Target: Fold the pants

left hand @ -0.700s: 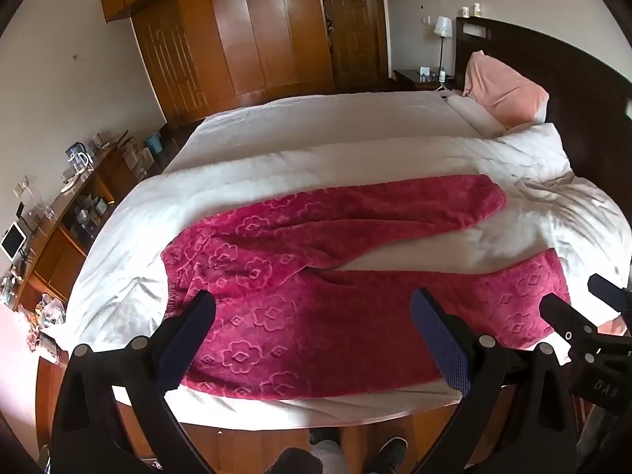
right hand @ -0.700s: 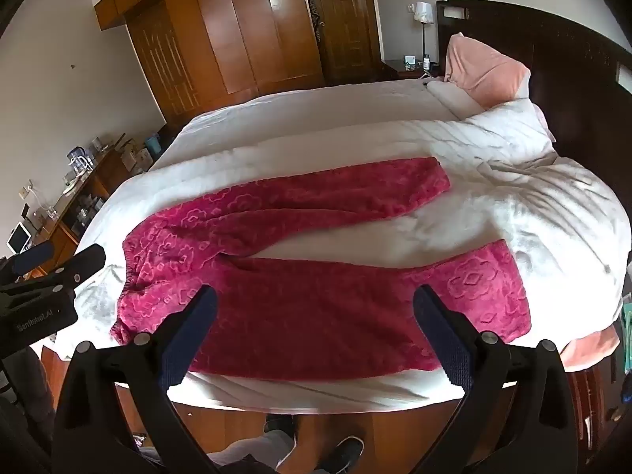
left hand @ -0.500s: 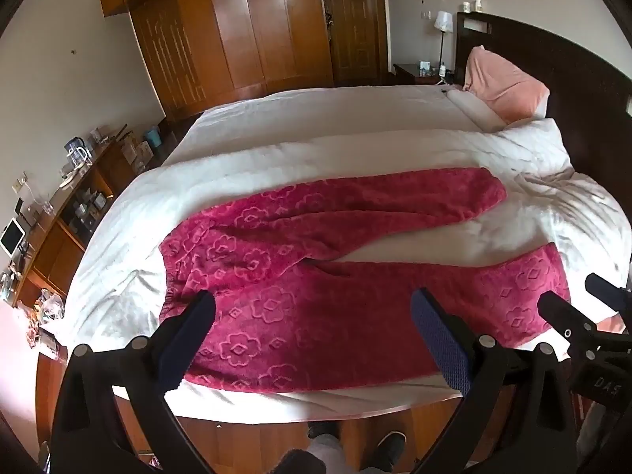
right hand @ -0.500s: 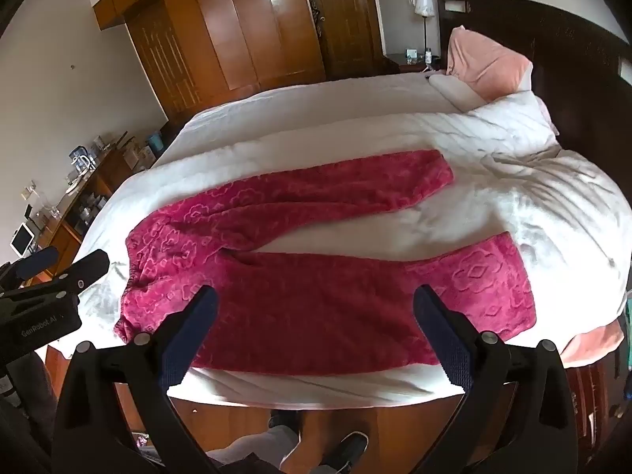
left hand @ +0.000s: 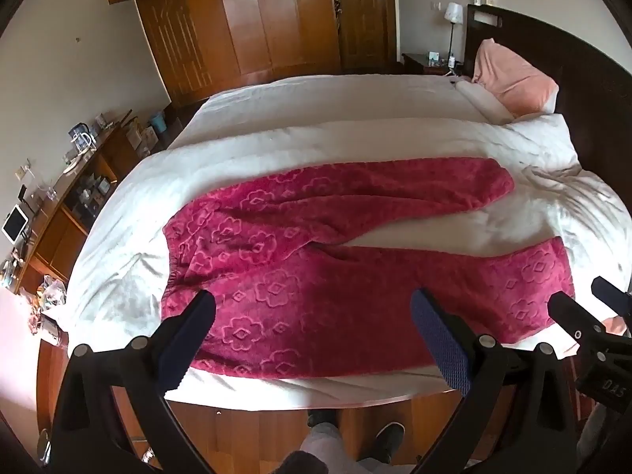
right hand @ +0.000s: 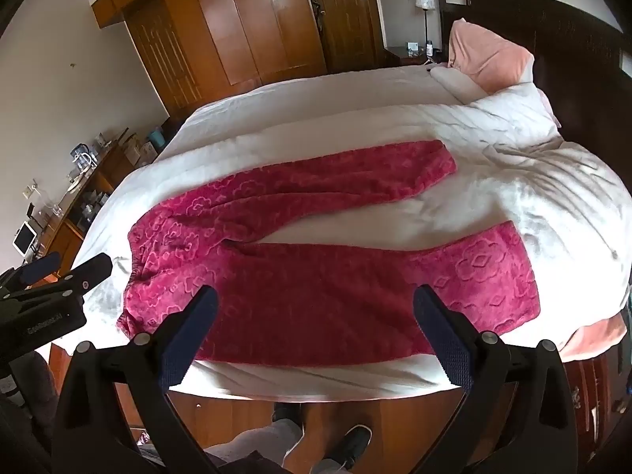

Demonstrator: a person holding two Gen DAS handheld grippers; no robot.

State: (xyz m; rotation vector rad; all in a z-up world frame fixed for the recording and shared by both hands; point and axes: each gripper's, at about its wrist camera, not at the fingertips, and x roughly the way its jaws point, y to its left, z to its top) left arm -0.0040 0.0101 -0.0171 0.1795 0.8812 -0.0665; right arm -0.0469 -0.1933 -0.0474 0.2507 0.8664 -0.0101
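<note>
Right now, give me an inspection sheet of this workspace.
Surface: bed with white duvet, rumpled toward the headboard.
Job's things: red pants spread flat, legs apart, unfolded.
Clutter: pink pillow by the headboard.
Grippers: left gripper and right gripper open, off the fabric.
Cables: nothing seen.
Surroundings: wooden wardrobe; cluttered side desk; bedside lamp.

I see a wide bed [left hand: 335, 102] under a rumpled white duvet [right hand: 553, 197]. Crimson fleece pants [right hand: 316, 288] lie flat on it, 2 legs spread apart toward the headboard, where 1 pink pillow [left hand: 509, 79] leans.
</note>
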